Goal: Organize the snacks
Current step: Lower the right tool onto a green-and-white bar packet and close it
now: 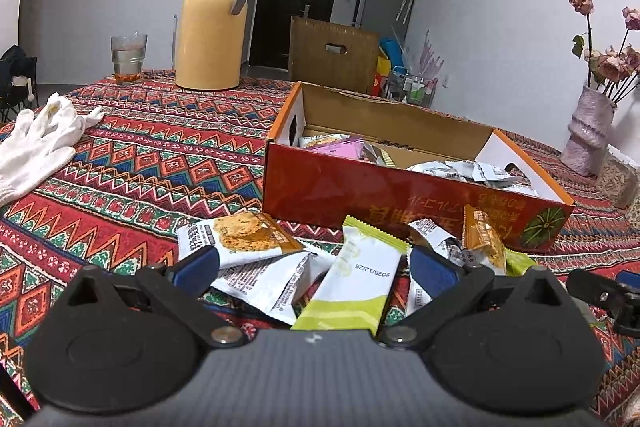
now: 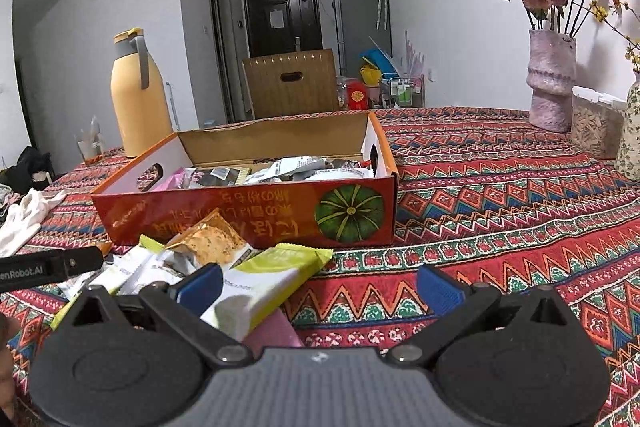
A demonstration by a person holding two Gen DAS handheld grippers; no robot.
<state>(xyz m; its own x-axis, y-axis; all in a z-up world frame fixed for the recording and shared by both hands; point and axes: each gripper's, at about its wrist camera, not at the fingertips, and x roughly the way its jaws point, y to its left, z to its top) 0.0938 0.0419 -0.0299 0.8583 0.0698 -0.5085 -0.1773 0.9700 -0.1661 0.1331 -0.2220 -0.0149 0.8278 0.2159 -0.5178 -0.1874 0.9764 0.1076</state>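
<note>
The green and white snack packet [image 1: 352, 287] shows the date 2025/12/25. The black tongs arm [image 2: 48, 269] reads "enRobot.AI".

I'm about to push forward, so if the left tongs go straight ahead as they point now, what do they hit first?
Most likely the green and white snack packet, lying between the open left tongs on the pile. Beyond it stands the red box, though depth is hard to judge.

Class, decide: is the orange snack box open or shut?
Open. The orange box has no lid over it, and snack packets show inside from above.
</note>
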